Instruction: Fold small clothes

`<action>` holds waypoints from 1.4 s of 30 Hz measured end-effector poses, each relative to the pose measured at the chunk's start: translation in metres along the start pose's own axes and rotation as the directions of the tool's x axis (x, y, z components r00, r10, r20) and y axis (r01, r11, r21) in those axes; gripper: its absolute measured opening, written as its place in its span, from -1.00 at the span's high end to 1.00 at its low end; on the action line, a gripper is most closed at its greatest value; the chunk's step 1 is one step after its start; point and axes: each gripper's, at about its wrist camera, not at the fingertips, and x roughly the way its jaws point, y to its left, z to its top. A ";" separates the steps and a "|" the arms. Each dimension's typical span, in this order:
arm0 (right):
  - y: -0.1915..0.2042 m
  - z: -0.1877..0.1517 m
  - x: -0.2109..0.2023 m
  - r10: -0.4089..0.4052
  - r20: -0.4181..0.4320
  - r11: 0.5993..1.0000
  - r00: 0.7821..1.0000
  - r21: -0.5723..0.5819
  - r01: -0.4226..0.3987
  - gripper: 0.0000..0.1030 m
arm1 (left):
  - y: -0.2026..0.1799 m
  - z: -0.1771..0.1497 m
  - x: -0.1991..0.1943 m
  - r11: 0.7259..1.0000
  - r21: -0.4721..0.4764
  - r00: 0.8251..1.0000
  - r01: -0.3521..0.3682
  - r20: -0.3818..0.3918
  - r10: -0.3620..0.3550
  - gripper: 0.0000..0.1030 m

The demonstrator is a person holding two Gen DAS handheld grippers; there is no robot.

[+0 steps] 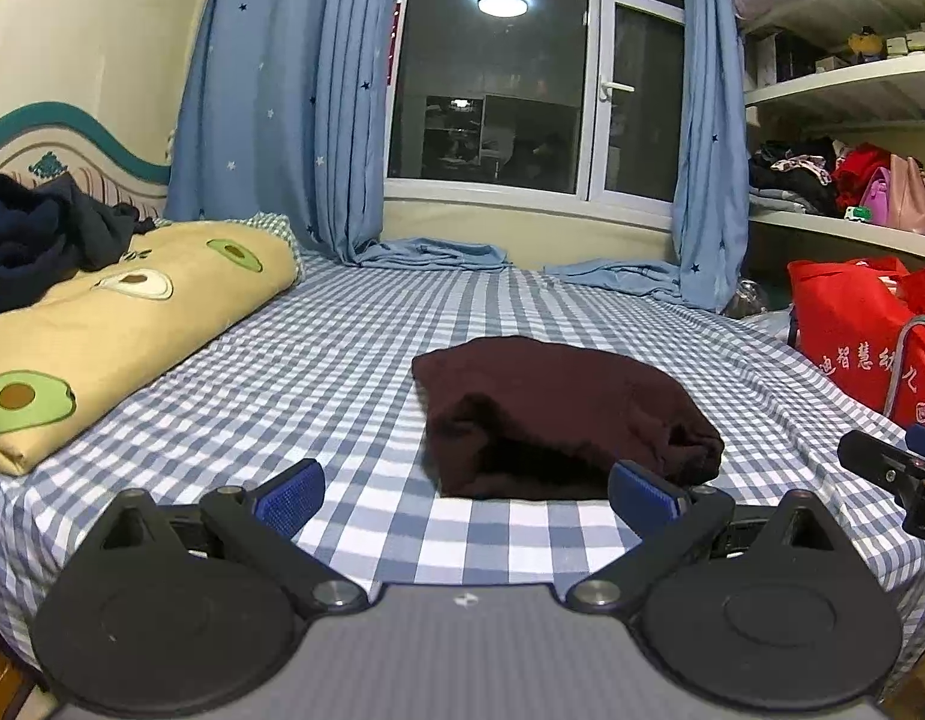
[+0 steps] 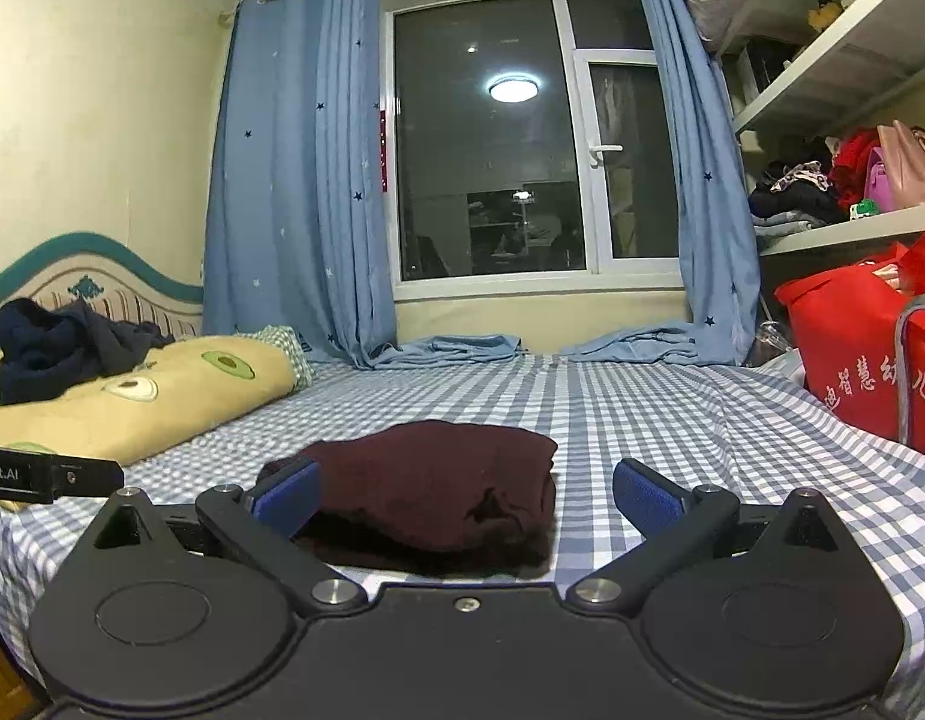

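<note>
The dark maroon garment (image 1: 558, 414) sits folded into a thick, rounded bundle on the blue checked bedsheet (image 1: 342, 360), its layered open edge facing me; the cloth looks soft and fuzzy. My left gripper (image 1: 462, 495) is spread wide with nothing between its blue pads (image 1: 288, 501); it touches nothing; the bundle lies just ahead and slightly right of it. My right gripper (image 2: 462, 495) is equally wide and empty; the garment (image 2: 438, 492) lies just in front, towards its left finger, whose tip overlaps the cloth in view; contact I cannot tell. A yellow avocado-print quilt (image 1: 102, 324) lies well off to the left.
</note>
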 end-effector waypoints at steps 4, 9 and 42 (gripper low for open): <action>-0.001 -0.005 0.004 -0.004 -0.017 1.000 1.000 0.008 0.004 -0.99 | 0.004 -0.004 0.003 1.000 -0.001 1.000 -0.007 -0.011 0.007 -0.99; -0.001 -0.010 0.012 -0.004 -0.037 1.000 0.999 0.019 0.005 -0.99 | 0.007 -0.007 0.006 1.000 -0.015 1.000 -0.011 -0.023 0.011 -0.99; 0.005 -0.011 0.033 0.024 -0.062 0.999 0.998 -0.024 -0.025 -0.99 | 0.012 -0.011 0.017 0.999 -0.037 0.998 -0.031 -0.049 0.029 -0.99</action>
